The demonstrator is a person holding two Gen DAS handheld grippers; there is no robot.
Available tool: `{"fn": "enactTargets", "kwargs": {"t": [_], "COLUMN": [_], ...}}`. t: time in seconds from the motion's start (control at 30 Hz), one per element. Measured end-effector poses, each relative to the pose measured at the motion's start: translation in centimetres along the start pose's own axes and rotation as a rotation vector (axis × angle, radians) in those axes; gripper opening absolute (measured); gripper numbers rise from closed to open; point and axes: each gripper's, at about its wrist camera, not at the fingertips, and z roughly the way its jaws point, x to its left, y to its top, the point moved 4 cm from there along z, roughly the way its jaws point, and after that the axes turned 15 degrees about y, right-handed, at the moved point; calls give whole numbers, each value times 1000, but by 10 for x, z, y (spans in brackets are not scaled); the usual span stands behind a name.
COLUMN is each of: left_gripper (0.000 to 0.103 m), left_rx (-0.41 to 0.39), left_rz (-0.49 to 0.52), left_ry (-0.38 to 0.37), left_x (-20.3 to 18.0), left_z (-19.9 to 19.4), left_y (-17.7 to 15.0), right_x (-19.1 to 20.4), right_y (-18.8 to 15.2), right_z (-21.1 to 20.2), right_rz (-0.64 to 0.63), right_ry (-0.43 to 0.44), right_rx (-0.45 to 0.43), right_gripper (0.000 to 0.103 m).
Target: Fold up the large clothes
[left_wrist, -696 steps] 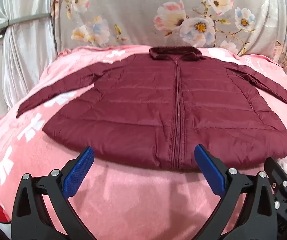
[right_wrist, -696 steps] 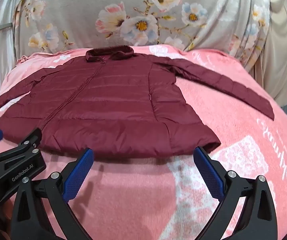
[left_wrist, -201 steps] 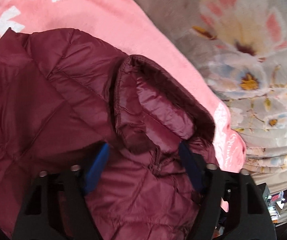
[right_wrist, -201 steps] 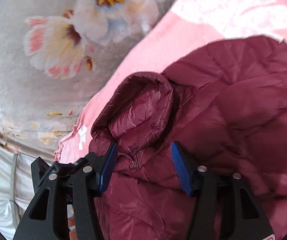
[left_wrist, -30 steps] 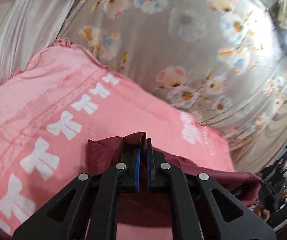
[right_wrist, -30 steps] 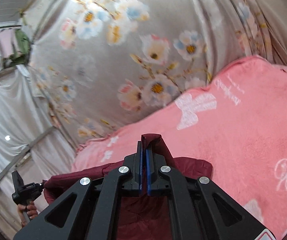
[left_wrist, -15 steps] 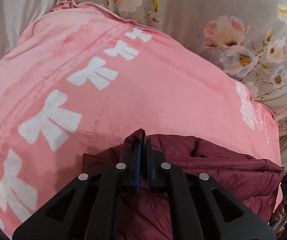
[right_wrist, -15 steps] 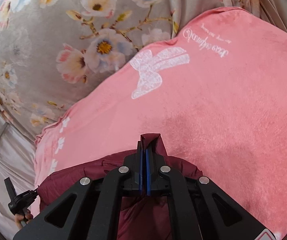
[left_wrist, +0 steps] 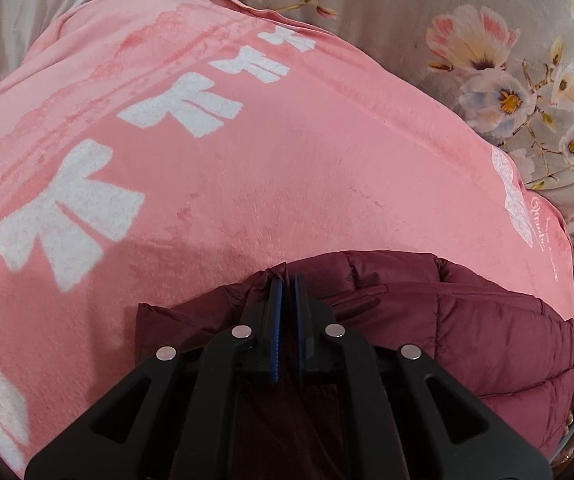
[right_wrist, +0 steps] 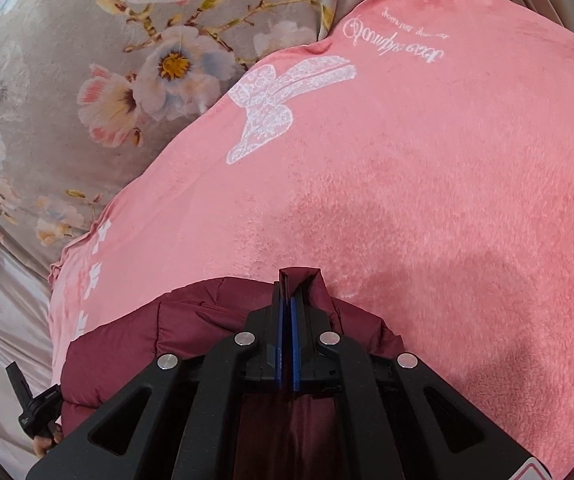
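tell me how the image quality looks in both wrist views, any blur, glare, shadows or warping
Left wrist view: sharp, no motion blur, strong fisheye bulge with dark corners; a soft shadow lies on the pink blanket just ahead of the maroon jacket pinched in the left tool. Right wrist view: equally sharp and warped, even light, no glare; a broad faint shadow darkens the blanket beside the right tool.

bare pink blanket (left_wrist: 287, 184) ahead

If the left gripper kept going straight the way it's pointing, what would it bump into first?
Probably the pink blanket: the left gripper, shut on the maroon jacket, angles down toward it. Depth is unclear.
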Motion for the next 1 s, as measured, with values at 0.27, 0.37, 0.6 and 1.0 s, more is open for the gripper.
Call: {"fn": "enactTargets", "kwargs": {"t": [0.27,0.37,0.6,1.0], "left_gripper": [8,17,54,56], "left_rx": [-37,-77,-293,-91], "left_rz": [-11,-25,92,429], "left_ry": [0,32,89,-24], "left_x": [1,7,3,-116], "left_z": [2,-13,-123,-84], "left_y": [-1,2,14,-85], "right_x": [-3,6,85,174], "right_y": [1,9,1,-108], "right_z": [-5,-36,-90,20], "right_rz": [19,8,-215,-541], "right_ry": [48,57,68,42], "right_rx": [-19,-97,-110,262], "right_gripper": [12,37,39,27]}}
